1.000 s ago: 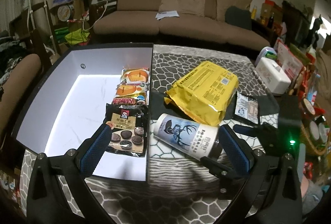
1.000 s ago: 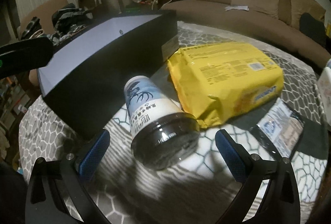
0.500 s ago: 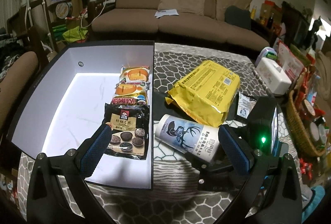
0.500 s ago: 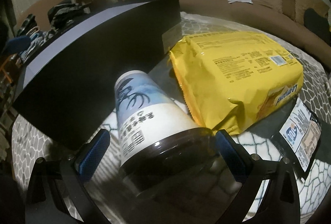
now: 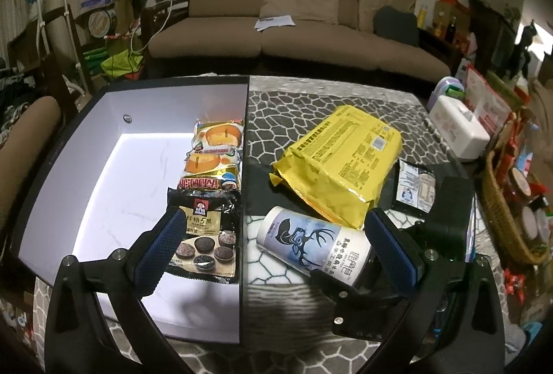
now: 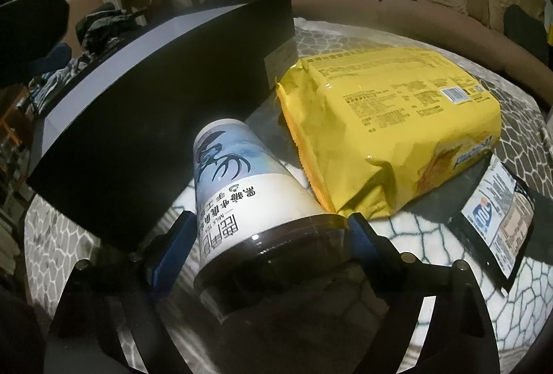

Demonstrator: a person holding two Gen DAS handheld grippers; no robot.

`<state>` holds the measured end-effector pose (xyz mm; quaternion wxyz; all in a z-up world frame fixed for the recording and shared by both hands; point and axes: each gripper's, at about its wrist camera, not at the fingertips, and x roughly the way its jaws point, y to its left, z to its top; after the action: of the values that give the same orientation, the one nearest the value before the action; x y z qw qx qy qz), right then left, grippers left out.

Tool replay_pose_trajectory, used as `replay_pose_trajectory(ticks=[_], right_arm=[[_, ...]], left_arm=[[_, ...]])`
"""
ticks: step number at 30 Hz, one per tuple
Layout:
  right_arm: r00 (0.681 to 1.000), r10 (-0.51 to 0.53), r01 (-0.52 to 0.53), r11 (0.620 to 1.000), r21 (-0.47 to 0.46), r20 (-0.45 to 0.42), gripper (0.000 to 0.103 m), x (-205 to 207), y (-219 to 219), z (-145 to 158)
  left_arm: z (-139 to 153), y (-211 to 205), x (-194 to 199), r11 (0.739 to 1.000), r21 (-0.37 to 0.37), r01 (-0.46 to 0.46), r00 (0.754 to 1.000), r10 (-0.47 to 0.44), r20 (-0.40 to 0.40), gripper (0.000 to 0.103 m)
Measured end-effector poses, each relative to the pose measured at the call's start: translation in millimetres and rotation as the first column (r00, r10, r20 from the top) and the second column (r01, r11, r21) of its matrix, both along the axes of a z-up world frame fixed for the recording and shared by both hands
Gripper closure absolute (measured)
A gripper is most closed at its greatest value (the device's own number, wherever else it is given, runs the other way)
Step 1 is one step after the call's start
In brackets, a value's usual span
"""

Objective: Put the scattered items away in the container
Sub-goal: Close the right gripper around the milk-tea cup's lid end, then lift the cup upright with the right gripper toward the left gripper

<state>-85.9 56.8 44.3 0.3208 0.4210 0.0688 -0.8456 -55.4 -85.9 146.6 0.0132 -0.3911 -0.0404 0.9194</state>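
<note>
**Right gripper clamping onto the milk tea cup**

So the right gripper (image 6: 266,246) is squeezing the dark lid end of the milk tea cup (image 6: 238,187), with a blue pad pressing in on each side. The cup is lying on its side on the table (image 5: 293,118), right between the black outer wall of the container (image 6: 155,139) and the yellow snack bag (image 6: 390,132), whose bottom corner is touching it. A small black sachet (image 6: 497,218) is lying just past the yellow bag.

The left gripper (image 5: 276,249) is hanging above all this with its fingers spread wide and nothing in them. Inside the white-lined box a cake packet (image 5: 217,139), a second cake packet (image 5: 207,172) and a dark oat packet (image 5: 205,232) are sitting in a row along the right wall.
</note>
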Motion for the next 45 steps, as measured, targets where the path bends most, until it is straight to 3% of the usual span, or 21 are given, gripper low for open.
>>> replay_pose_trajectory(ticks=[9,18,23,27,32,42,45], right_arm=[[1.000,-0.026,0.027,0.999,0.019,-0.013,0.016,36,27,16],[0.998,-0.055,0.057,0.996,0.065,-0.021,0.017,87,82,34],[0.994,-0.112,0.111,0.993,0.041,0.016,0.017,102,123,38],[0.986,-0.160,0.159,0.987,0.005,0.051,0.017,104,152,44],[0.977,-0.189,0.192,0.981,-0.013,0.100,0.018,102,174,55],[0.978,-0.173,0.174,0.985,0.002,0.117,0.018,94,174,64],[0.978,-0.172,0.173,0.985,0.005,0.116,0.018,88,169,64]], left_arm=[[9,16,30,1.000,0.011,0.020,1.000,-0.020,-0.003,0.000],[5,62,70,0.992,0.010,0.124,0.992,-0.124,0.009,0.000],[-23,90,105,0.962,-0.007,0.273,0.962,-0.273,0.003,0.000],[-45,115,127,0.915,-0.019,0.402,0.915,-0.401,0.028,0.000],[-66,151,133,0.864,-0.039,0.501,0.865,-0.499,0.062,0.000],[-88,169,95,0.858,0.073,0.508,0.856,-0.512,0.064,0.000],[-92,168,86,0.841,0.106,0.530,0.841,-0.538,0.056,0.000]])
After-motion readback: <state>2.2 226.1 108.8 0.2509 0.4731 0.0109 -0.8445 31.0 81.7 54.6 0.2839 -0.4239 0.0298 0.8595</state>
